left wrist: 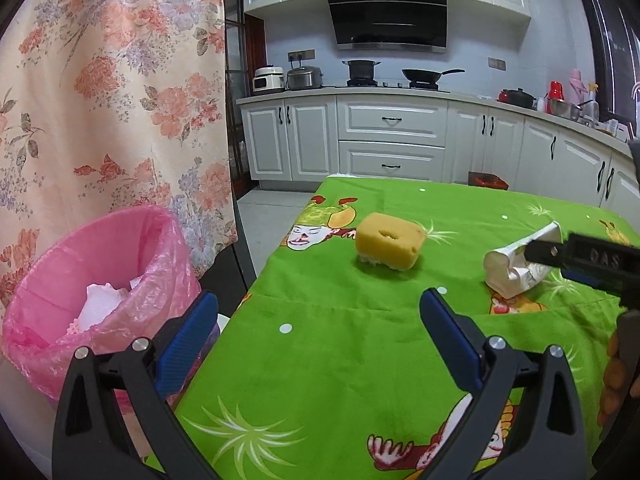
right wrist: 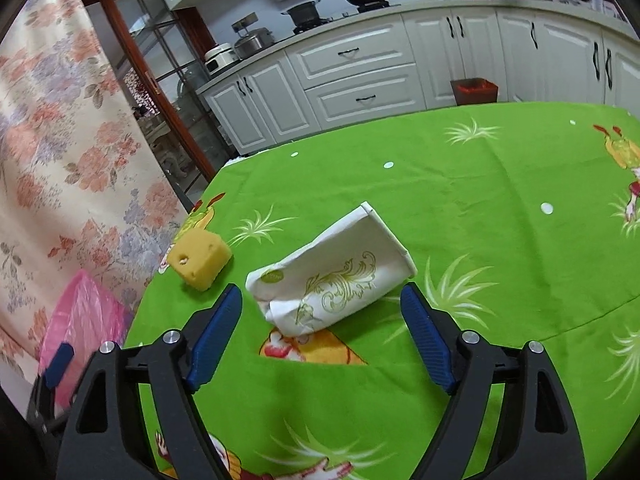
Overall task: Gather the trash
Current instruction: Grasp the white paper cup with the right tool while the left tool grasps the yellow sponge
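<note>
While the right claw (right wrist: pixel 321 312) stands spread before the crushed paper cup (right wrist: pixel 332 280) on the bench (right wrist: pixel 500 184) — straddle its creased middle, then pinch; left claw (left wrist: pixel 320 316) spread, empty.

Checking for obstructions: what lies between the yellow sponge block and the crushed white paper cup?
Only bare green tablecloth separates the yellow sponge block from the crushed white paper cup; the right wrist view shows it best.

Right gripper (left wrist: pixel 540 254) cut off at right edge of left wrist view, covering part of crushed paper cup (left wrist: pixel 508 276). Pink-lined bin (right wrist: pixel 86 316) clipped, blurred lower left of right view.
</note>
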`<control>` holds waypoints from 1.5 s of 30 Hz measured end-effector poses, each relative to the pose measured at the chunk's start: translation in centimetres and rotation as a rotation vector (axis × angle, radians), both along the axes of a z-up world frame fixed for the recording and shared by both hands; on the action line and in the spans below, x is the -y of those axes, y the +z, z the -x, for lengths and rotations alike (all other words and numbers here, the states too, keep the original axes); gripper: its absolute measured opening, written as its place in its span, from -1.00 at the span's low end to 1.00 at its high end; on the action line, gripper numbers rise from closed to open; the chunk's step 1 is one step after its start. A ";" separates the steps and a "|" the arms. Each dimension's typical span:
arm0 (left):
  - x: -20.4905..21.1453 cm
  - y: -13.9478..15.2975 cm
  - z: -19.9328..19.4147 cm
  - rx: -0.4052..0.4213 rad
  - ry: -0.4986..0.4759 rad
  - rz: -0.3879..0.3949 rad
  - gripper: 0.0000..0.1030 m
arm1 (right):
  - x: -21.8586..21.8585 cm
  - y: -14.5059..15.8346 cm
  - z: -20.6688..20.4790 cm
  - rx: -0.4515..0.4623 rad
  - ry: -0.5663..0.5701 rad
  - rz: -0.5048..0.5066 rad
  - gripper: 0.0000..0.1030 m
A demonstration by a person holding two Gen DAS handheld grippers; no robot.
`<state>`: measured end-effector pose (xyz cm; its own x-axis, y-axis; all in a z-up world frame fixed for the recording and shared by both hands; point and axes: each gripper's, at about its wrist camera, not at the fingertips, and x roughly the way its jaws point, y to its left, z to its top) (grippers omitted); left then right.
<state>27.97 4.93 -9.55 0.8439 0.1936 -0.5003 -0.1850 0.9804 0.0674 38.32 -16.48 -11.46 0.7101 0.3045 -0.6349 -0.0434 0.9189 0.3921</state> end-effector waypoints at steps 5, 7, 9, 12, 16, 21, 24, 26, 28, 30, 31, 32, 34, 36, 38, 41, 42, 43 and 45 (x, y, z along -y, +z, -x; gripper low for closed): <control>-0.1 0.0 0.0 0.004 -0.001 0.006 0.90 | -0.3 -0.1 -1.7 -0.009 -0.021 -0.008 0.50; -0.2 -0.1 -0.1 0.001 0.004 0.009 0.90 | -0.5 -0.1 -2.5 -0.008 -0.032 -0.002 0.50; -0.2 -0.1 -0.1 0.001 0.005 0.009 0.90 | -0.6 -0.2 -3.3 -0.012 -0.044 0.007 0.50; -0.1 -0.1 -0.2 -0.003 -0.001 0.005 0.90 | -1.1 -0.4 -4.4 -0.017 -0.044 0.032 0.50; 0.1 -0.2 -0.3 -0.011 -0.008 -0.003 0.90 | -2.1 -0.7 -5.4 -0.027 -0.017 0.073 0.43; 0.1 -0.3 -0.4 -0.017 -0.007 0.001 0.90 | -3.4 -1.2 -5.8 -0.029 0.031 0.119 0.17; -0.1 -0.4 -0.6 -0.026 -0.001 0.015 0.90 | -3.4 -0.7 -5.2 -0.009 0.052 0.138 0.03; -0.3 -0.3 -1.1 -0.040 -0.004 0.040 0.90 | -3.1 -0.4 -4.4 0.016 0.064 0.144 -0.07; -0.3 -0.1 -1.9 -0.043 0.000 0.054 0.90 | -2.2 -0.4 -3.7 0.026 0.059 0.147 -0.08; -0.1 0.1 -2.8 -0.048 -0.002 0.060 0.90 | -1.2 -0.2 -3.0 0.035 0.048 0.142 -0.08; 0.2 0.2 -3.7 -0.060 -0.006 0.066 0.90 | -0.6 -0.1 -2.5 0.045 0.044 0.147 -0.08; 0.3 0.3 -4.5 -0.072 -0.005 0.070 0.90 | -0.2 0.0 -2.1 0.053 0.042 0.155 -0.08; 0.7 0.4 -6.1 -0.080 0.000 0.089 0.90 | 0.9 0.1 -1.2 0.073 0.029 0.175 -0.08; 1.0 0.5 -7.6 -0.076 0.003 0.111 0.90 | 2.1 0.1 -0.4 0.083 0.004 0.186 -0.08; 1.4 0.3 -9.3 -0.087 0.016 0.136 0.90 | 3.3 0.1 -0.2 0.082 -0.023 0.161 -0.08; 2.0 0.0 -11.3 -0.094 0.040 0.171 0.88 | 4.1 0.0 0.0 0.083 -0.048 0.149 -0.08; 2.3 -0.2 -12.1 -0.102 0.042 0.175 0.88 | 4.1 0.0 0.0 0.081 -0.050 0.152 -0.08; 2.7 -0.3 -12.7 -0.108 0.044 0.169 0.88 | 4.0 0.0 0.0 0.082 -0.048 0.159 -0.08; 3.3 -0.5 -14.1 -0.128 0.042 0.141 0.87 | 3.6 0.1 0.0 0.087 -0.044 0.179 -0.08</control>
<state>42.04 1.61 -10.10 0.7643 0.1479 -0.6276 -0.2251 0.9733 -0.0448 38.31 -20.12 -11.36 0.7747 0.1594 -0.6119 -0.0278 0.9754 0.2189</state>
